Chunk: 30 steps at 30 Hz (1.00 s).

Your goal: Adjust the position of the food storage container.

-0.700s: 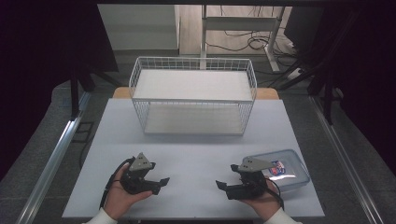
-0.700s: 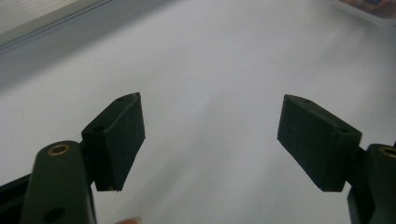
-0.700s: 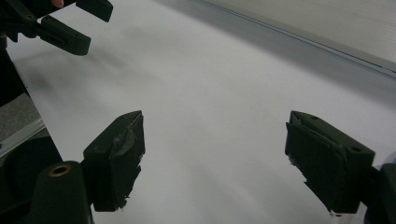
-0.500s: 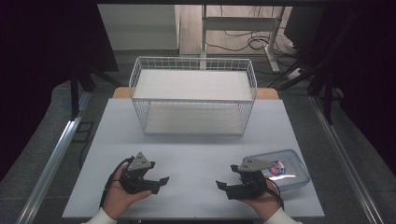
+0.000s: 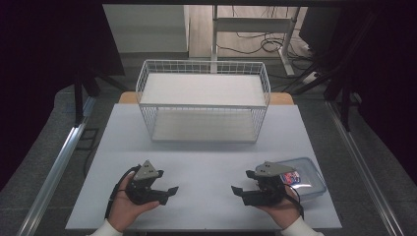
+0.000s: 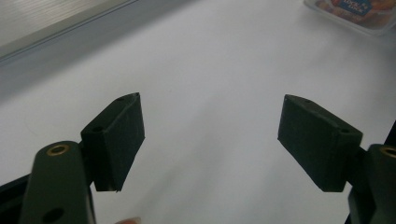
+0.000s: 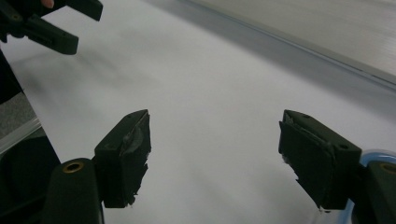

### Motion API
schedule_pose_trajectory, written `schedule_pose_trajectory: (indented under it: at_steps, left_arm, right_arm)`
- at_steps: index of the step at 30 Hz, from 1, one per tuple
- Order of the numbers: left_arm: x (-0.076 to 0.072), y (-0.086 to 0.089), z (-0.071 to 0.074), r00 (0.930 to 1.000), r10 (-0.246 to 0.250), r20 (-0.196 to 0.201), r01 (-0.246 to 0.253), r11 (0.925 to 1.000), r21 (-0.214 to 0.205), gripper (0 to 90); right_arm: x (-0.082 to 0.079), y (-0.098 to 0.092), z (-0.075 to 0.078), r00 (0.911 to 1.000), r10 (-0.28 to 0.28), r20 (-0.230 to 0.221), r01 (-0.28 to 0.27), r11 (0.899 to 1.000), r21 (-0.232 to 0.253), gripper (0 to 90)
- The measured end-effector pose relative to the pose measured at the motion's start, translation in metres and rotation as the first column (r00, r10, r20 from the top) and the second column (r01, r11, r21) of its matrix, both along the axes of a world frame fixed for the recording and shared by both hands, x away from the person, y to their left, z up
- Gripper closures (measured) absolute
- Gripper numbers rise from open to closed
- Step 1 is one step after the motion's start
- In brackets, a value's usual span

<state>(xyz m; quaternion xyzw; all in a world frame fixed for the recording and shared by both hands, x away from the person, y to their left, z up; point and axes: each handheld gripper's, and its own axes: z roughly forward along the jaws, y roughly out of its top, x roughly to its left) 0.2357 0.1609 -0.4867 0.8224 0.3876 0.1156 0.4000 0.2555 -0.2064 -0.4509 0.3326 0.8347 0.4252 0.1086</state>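
The left claw rests on the white surface, jaws spread wide with nothing between them, pointing across at the right claw. That one also stands wide and empty. A clear plastic box with a colourful label lies just behind the right claw, touching the hand. A wire basket stands well beyond both claws.

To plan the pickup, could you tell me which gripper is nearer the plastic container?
Right. The right gripper sits just beside the plastic container; the left gripper is across the table from it.
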Motion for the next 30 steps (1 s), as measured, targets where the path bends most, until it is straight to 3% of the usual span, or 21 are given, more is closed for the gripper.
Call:
schedule_pose_trajectory:
  at_steps: [5, 8, 13, 17, 23, 28, 30]
  left_arm:
    - [0.001, 0.001, 0.000, 1.0000, 0.006, -0.005, -0.006, 1.0000, 0.004, 22.6]
    - [0.001, 0.002, 0.000, 0.9999, 0.009, -0.004, -0.009, 1.0000, 0.001, 22.6]
    - [0.001, 0.002, 0.003, 0.9998, 0.020, 0.003, -0.020, 0.9997, -0.010, 22.5]
    - [0.000, 0.003, 0.004, 0.9998, 0.019, 0.007, -0.019, 0.9998, -0.008, 22.5]
    - [0.001, 0.005, 0.001, 0.9999, 0.015, 0.005, -0.015, 0.9999, -0.003, 22.5]
    - [0.001, 0.002, 0.001, 0.9998, 0.017, 0.007, -0.017, 0.9998, 0.008, 22.6]
    - [0.001, 0.001, 0.001, 0.9998, 0.018, 0.007, -0.018, 0.9998, 0.011, 22.6]
  right_arm:
    - [0.006, -0.014, 0.010, 0.9985, -0.053, 0.010, 0.054, 0.998, -0.013, 27.4]
    - [0.010, -0.021, 0.015, 0.9981, -0.057, -0.022, 0.057, 0.998, -0.017, 28.3]
    - [0.025, -0.042, 0.031, 0.9927, -0.115, -0.036, 0.115, 0.993, -0.004, 30.9]
    - [0.039, -0.056, 0.041, 0.9865, -0.159, -0.042, 0.157, 0.987, -0.033, 33.2]
    - [0.053, -0.078, 0.049, 0.9811, -0.186, -0.053, 0.185, 0.982, -0.027, 42.5]
    - [0.050, -0.110, 0.050, 0.9690, -0.245, -0.034, 0.244, 0.970, -0.020, 59.4]
    - [0.049, -0.119, 0.050, 0.9648, -0.258, -0.051, 0.257, 0.966, -0.028, 67.0]
